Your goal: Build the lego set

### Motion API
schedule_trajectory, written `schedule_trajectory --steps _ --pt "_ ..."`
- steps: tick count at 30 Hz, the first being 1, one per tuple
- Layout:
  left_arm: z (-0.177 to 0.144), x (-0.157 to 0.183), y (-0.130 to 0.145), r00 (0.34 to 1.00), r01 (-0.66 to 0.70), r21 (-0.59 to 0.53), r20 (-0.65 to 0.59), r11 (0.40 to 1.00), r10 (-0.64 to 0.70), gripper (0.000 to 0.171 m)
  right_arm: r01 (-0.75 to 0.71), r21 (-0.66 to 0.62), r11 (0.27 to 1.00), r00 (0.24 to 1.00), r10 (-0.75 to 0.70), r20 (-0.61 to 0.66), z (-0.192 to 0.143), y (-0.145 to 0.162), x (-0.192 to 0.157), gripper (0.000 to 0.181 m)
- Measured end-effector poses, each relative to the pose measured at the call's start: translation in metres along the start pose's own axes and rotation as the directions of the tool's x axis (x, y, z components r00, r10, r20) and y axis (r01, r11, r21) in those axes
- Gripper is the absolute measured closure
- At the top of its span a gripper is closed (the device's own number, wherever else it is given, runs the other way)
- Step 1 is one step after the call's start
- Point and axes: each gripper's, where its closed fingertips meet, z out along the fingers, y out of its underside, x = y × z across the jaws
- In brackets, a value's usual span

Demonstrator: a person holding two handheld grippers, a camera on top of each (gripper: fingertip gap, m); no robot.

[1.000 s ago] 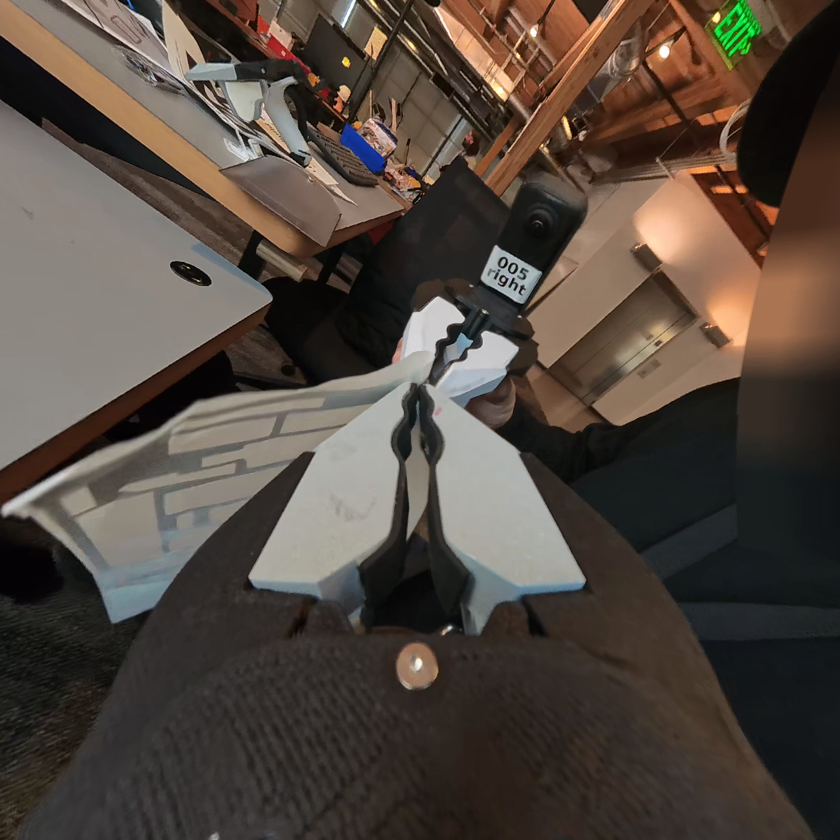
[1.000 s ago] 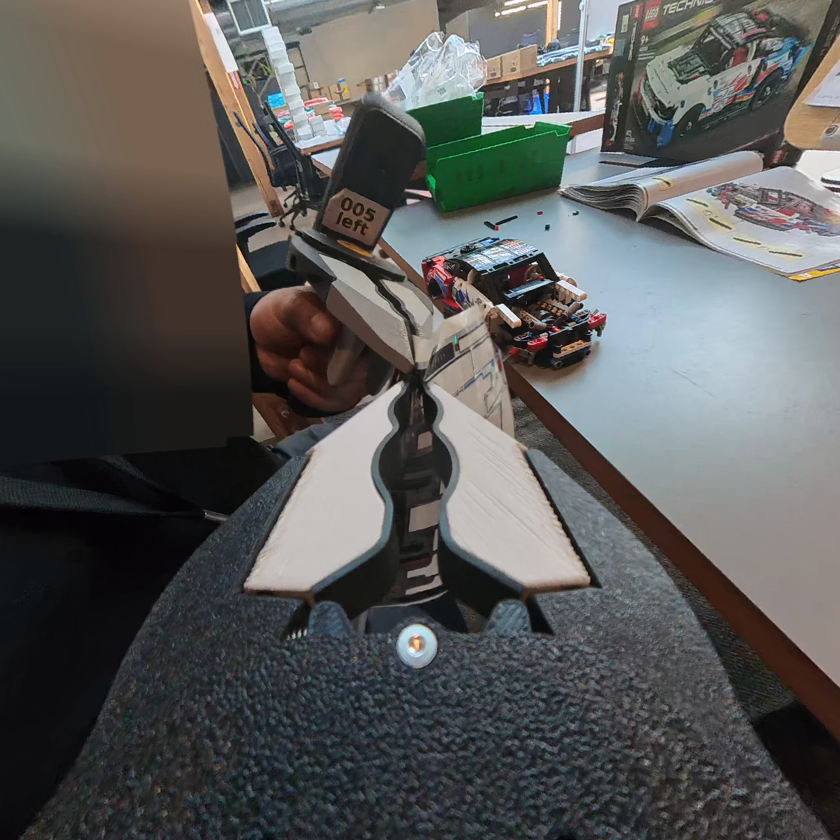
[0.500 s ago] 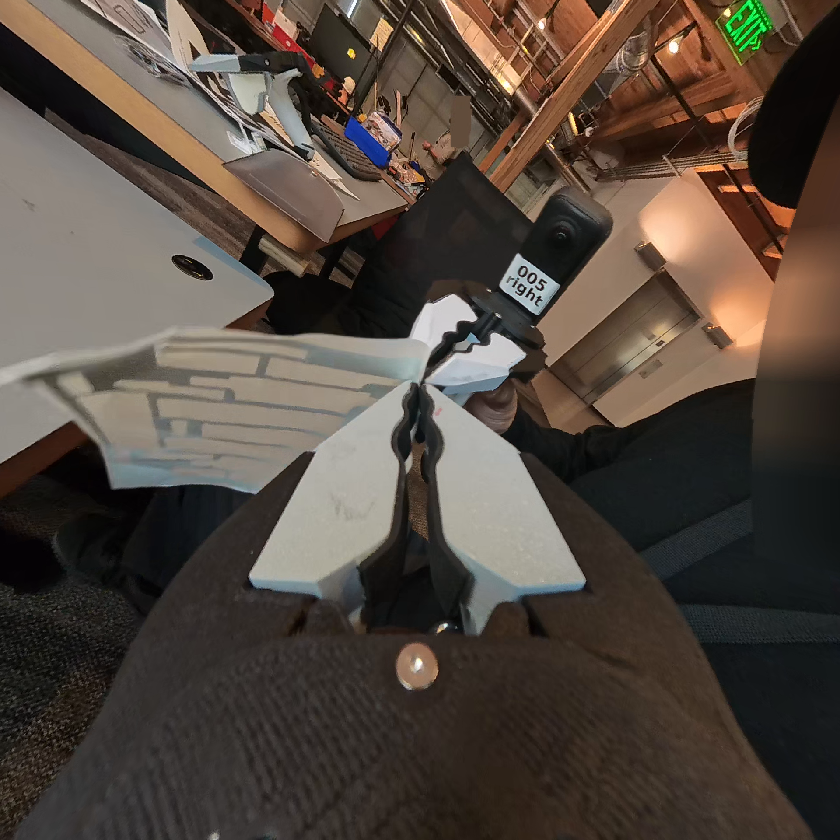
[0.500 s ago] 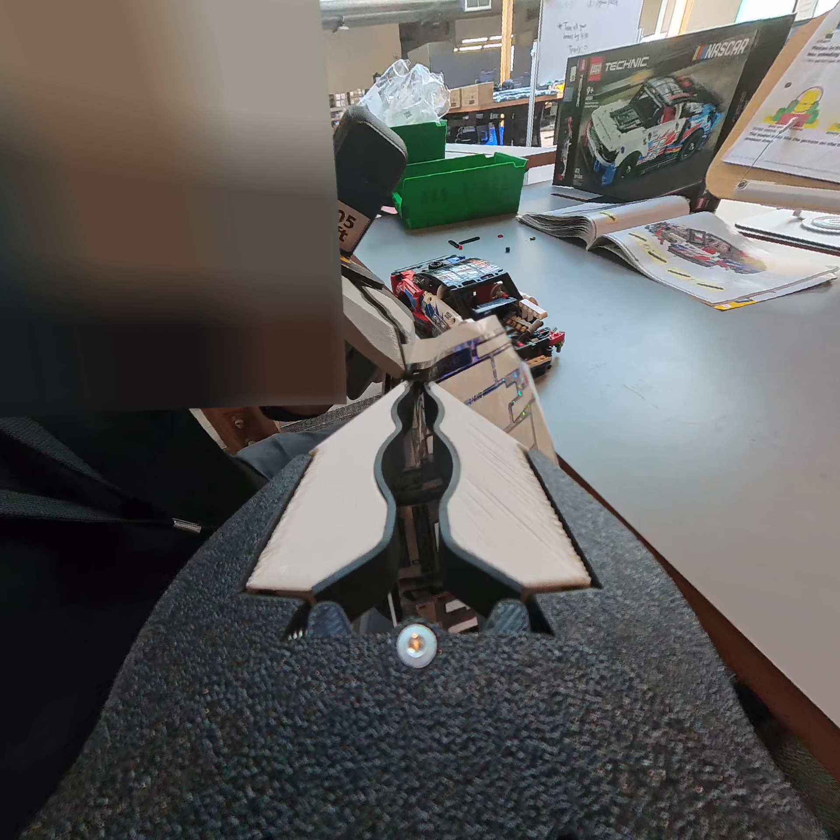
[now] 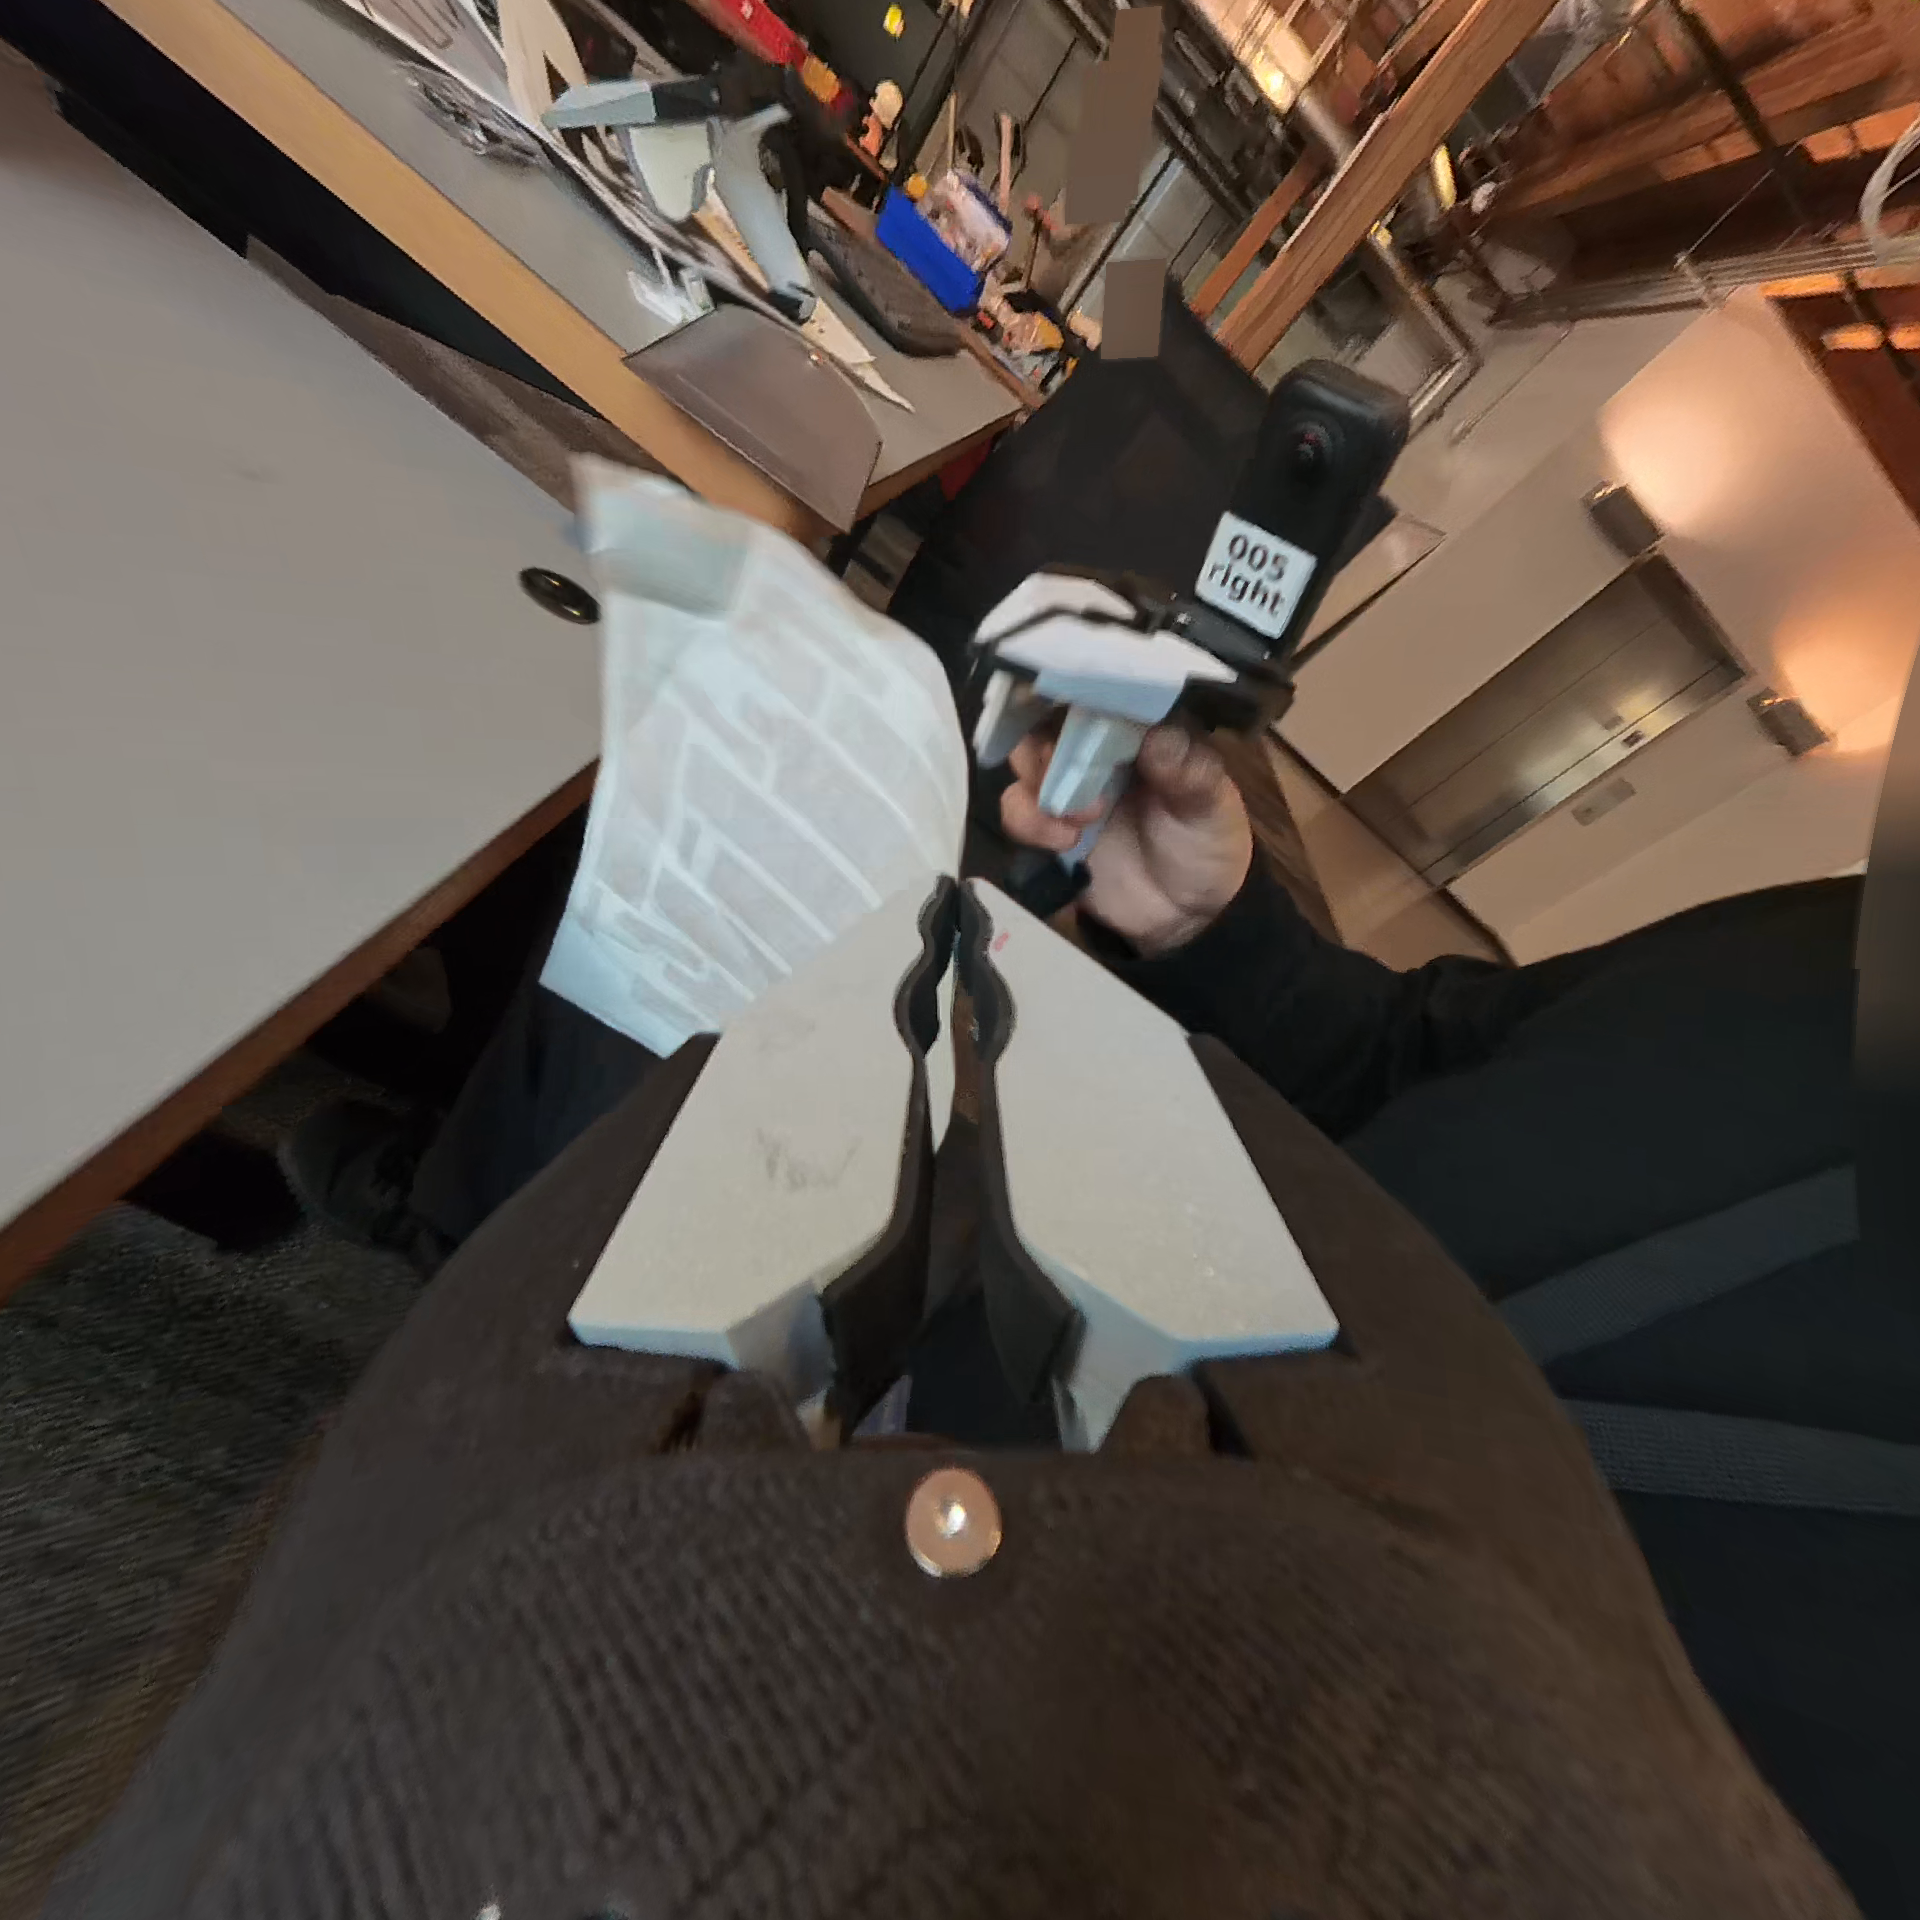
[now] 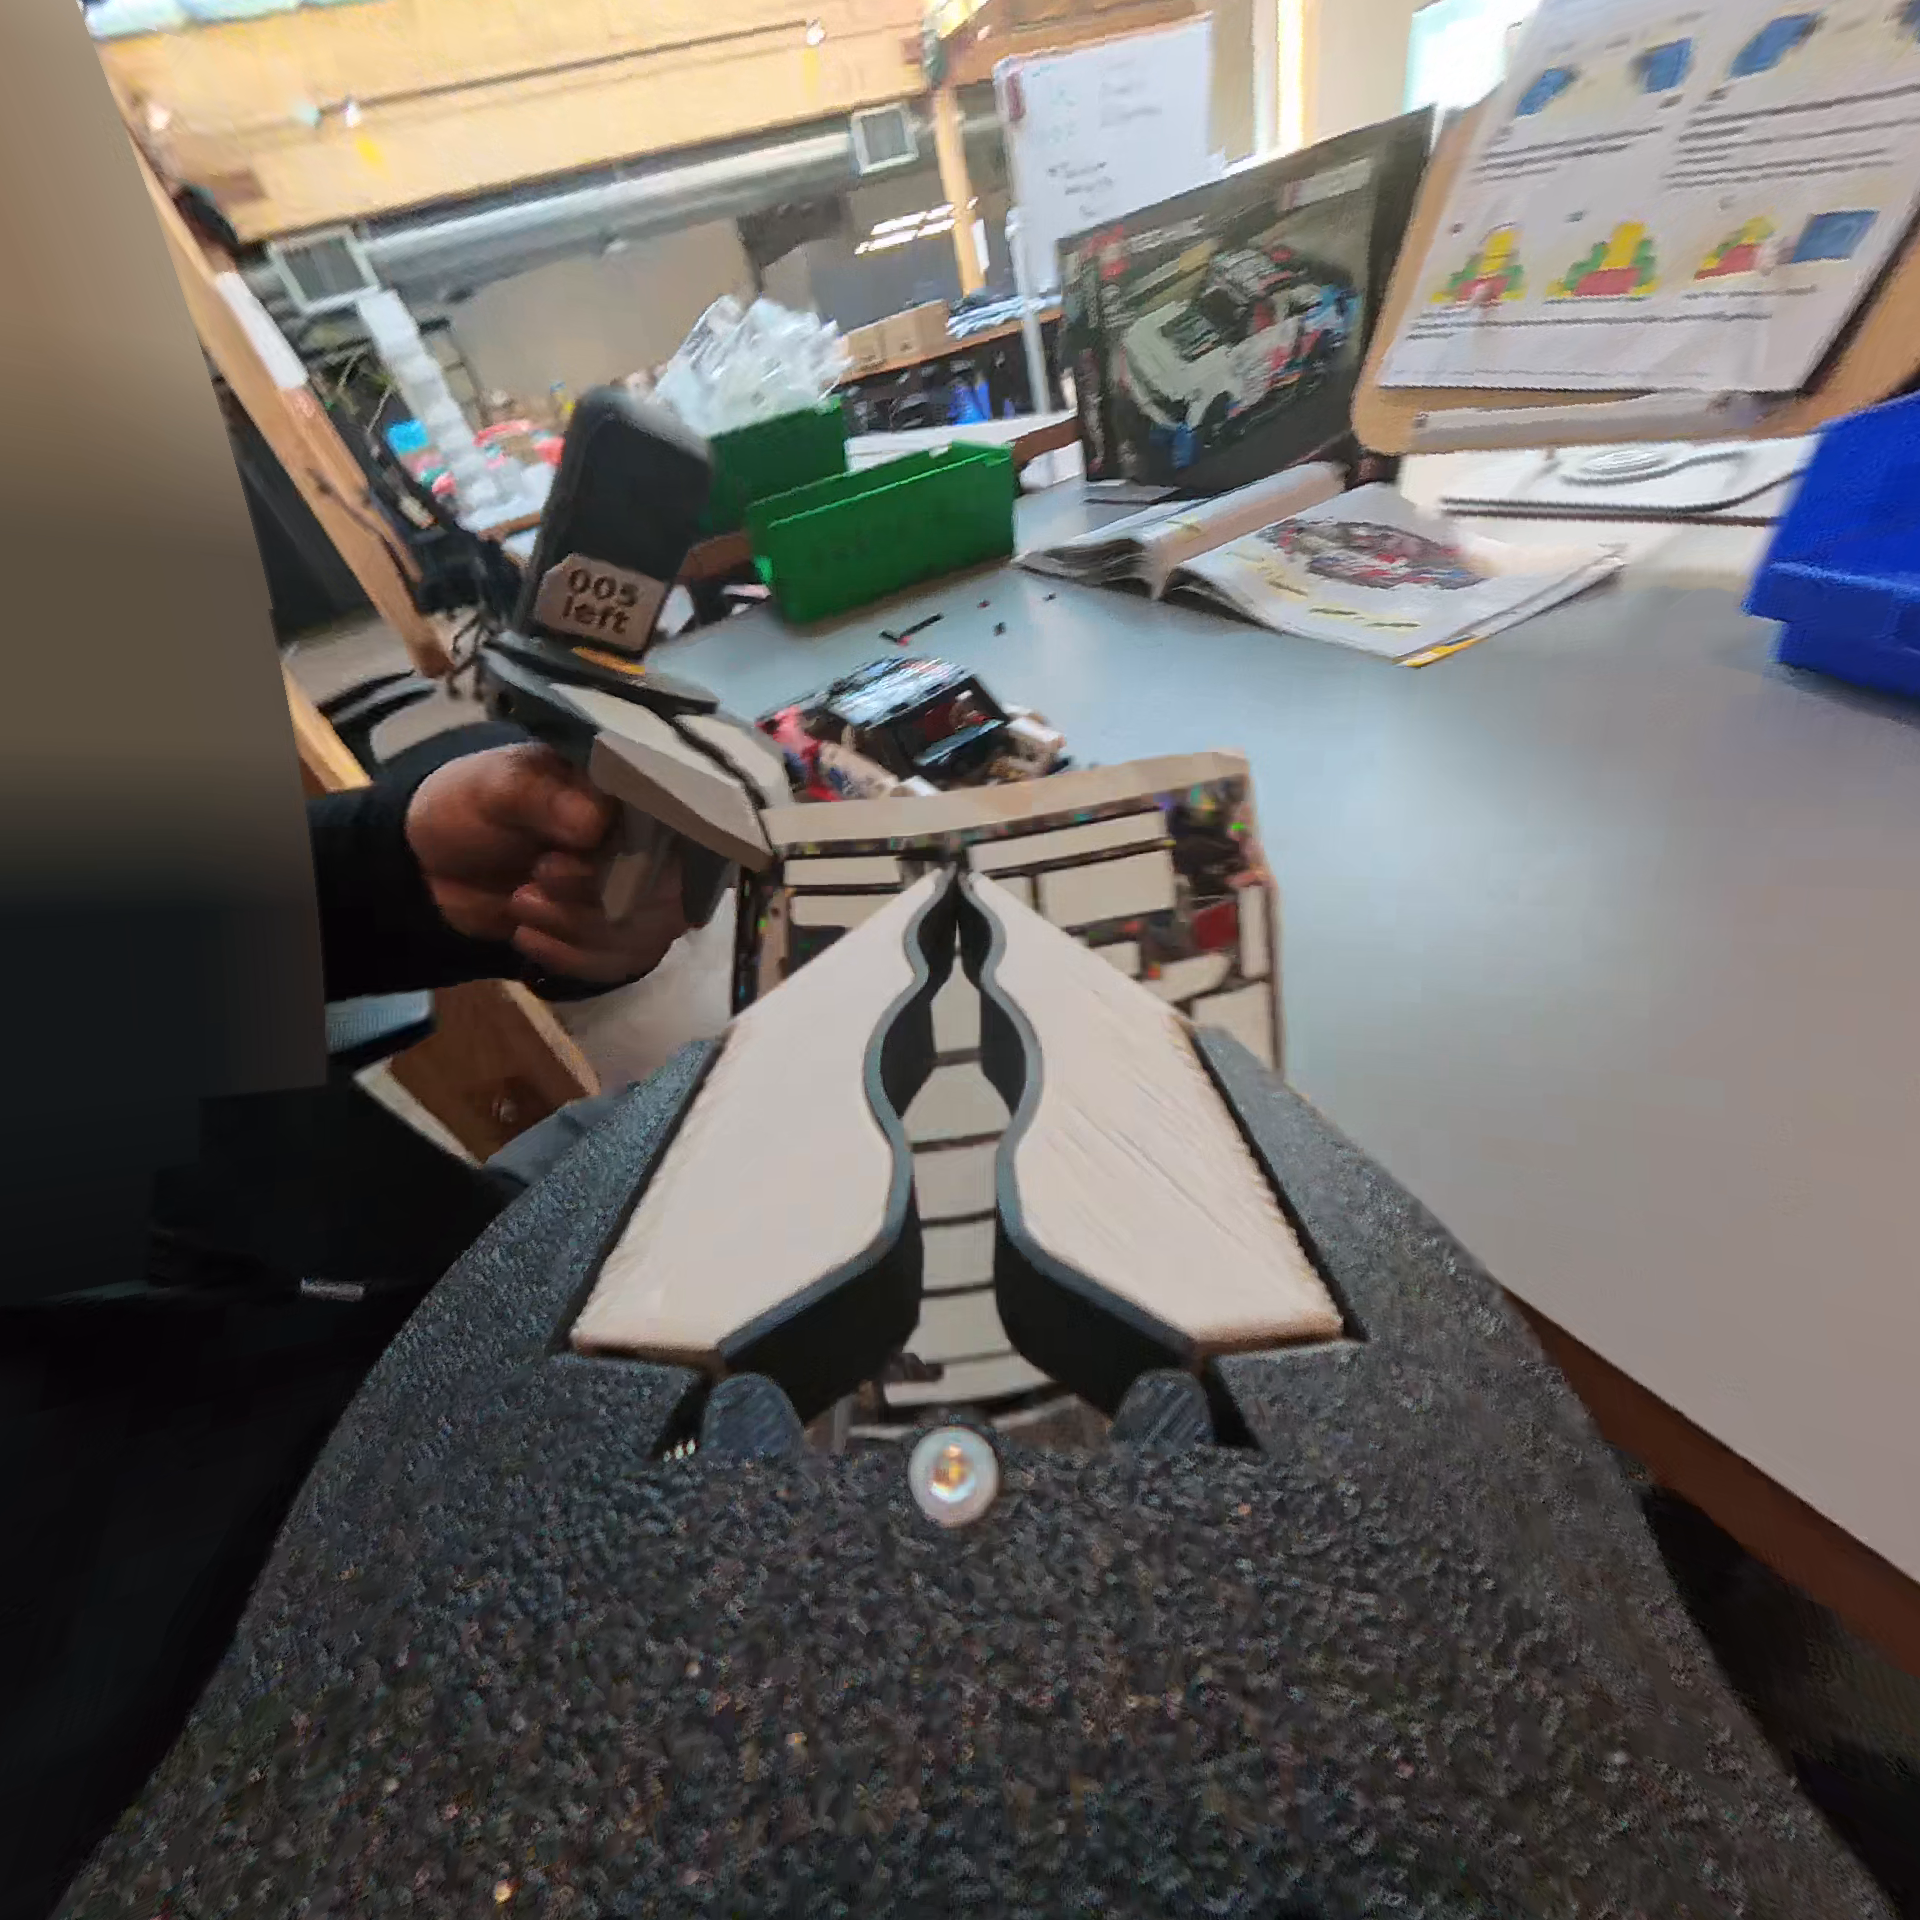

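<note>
A white sticker sheet [image 5: 769, 769] hangs in the air between my two grippers, off the table's edge. My left gripper [image 5: 954, 899] is shut on its lower right corner. My right gripper [image 6: 956, 883] is shut, with its tips on the sheet [image 6: 1122, 862] just under its top edge. In the left wrist view the right gripper [image 5: 987, 636] sits at the sheet's upper right corner. In the right wrist view the left gripper [image 6: 764, 842] pinches the sheet's left corner. The partly built black, red and white lego car [image 6: 914, 727] stands on the grey table [image 6: 1507, 883] behind the sheet.
A green bin [image 6: 883, 530], an open instruction booklet [image 6: 1330, 561], the set's box [image 6: 1216, 312] and a blue bin [image 6: 1839, 551] stand farther back on the table. Small loose parts [image 6: 914, 627] lie near the green bin. The table edge [image 5: 312, 997] runs on my left. The gap from one gripper's tips to the other's is roughly 7 centimeters.
The sticker sheet has swung from lying flat to standing nearly upright. The right gripper has rolled level and moved right and up. Both views turned toward the table.
</note>
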Motion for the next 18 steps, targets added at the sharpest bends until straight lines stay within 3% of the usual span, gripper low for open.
schedule_trajectory --steps 3,6,10,14,18 --pt "0.004 -0.010 -0.035 0.994 -0.097 -0.123 0.040 0.988 0.103 0.171 0.018 0.084 0.996 0.993 -0.008 -0.116 -0.047 -0.037 0.038 0.181" --pt "0.018 -0.035 -0.090 0.966 -0.210 -0.308 0.082 0.928 0.246 0.171 0.062 0.118 0.991 0.976 -0.035 -0.215 -0.083 -0.056 0.061 0.181" --pt "0.044 -0.126 -0.151 0.913 -0.228 -0.551 0.165 0.803 0.373 0.171 0.055 0.111 0.992 0.970 -0.026 -0.243 -0.093 -0.043 0.075 0.181" --pt "0.050 -0.244 -0.157 0.865 -0.131 -0.735 0.243 0.666 0.439 0.171 0.014 0.119 0.993 0.971 0.015 -0.240 -0.086 -0.020 0.085 0.181" --pt "0.053 -0.313 -0.132 0.845 -0.005 -0.781 0.330 0.625 0.419 0.171 0.016 0.077 0.997 0.968 0.004 -0.251 -0.077 -0.005 0.095 0.181"
